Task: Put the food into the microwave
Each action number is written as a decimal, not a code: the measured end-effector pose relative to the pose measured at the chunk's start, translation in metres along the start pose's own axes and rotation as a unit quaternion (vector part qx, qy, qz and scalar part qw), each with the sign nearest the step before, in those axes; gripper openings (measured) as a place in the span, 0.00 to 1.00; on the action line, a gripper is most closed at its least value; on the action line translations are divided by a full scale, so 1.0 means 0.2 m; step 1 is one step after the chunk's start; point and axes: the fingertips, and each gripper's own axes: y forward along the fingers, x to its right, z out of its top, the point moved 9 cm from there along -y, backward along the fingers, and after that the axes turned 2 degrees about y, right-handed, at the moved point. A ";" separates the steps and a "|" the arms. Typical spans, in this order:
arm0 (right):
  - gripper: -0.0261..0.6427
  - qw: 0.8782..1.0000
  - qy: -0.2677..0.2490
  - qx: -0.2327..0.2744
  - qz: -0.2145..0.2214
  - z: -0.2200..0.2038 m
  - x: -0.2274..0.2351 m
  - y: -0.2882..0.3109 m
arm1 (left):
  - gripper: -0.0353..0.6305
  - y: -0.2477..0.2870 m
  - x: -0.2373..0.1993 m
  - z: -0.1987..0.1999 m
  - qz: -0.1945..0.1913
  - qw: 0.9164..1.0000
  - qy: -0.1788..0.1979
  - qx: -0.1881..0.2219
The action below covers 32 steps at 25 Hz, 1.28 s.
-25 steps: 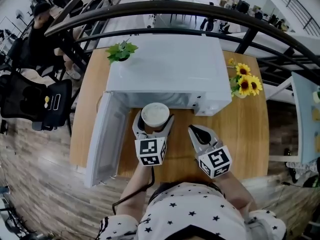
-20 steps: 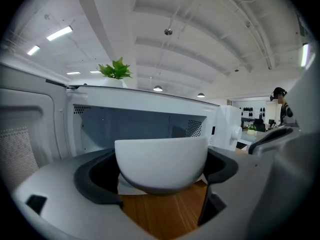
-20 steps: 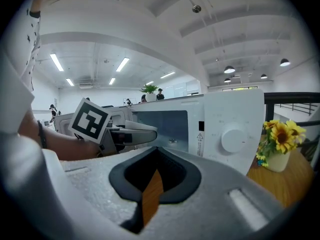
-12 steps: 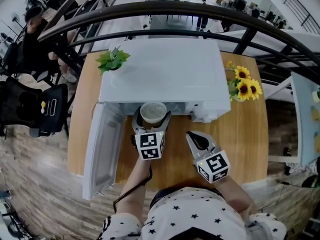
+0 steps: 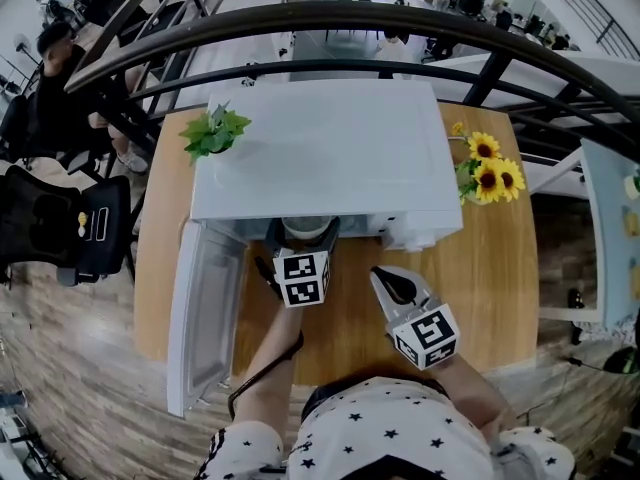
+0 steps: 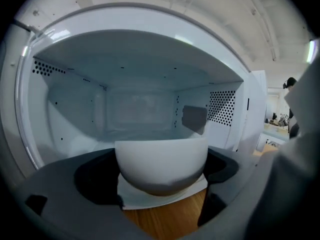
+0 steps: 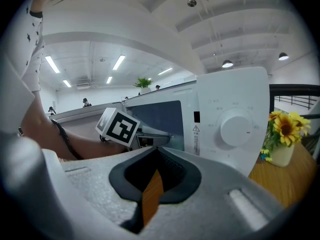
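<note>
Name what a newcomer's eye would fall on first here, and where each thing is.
A white microwave fills the middle of the wooden table, its door swung open at the left. The left hand-held gripper holds a white bowl at the oven's mouth. Sunflowers stand at the microwave's right.

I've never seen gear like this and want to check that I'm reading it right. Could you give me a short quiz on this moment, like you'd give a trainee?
1. True or false: the microwave has its door swung open.
2. What does the left gripper hold at the microwave's opening? A) a mug B) a white bowl C) a banana
3. Fill in: the ___ gripper's jaws are together with nothing between them.

Key: 1 true. 2 B. 3 right; the right gripper hangs over the wooden table.
</note>
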 end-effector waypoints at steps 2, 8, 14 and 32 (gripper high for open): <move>0.05 1.000 -0.001 -0.003 -0.001 0.00 0.00 0.01 | 0.81 0.03 -0.01 0.00 0.001 1.000 0.001 -0.005; 0.05 1.000 -0.003 -0.004 -0.001 0.01 0.01 0.02 | 0.81 0.09 -0.04 -0.03 0.006 1.000 -0.002 -0.022; 0.05 1.000 -0.003 -0.005 0.001 0.01 0.00 0.04 | 0.81 0.12 -0.05 -0.03 0.011 1.000 0.006 -0.026; 0.05 1.000 -0.003 -0.002 -0.001 0.00 -0.02 0.03 | 0.81 0.20 -0.06 -0.02 0.039 0.995 0.037 -0.085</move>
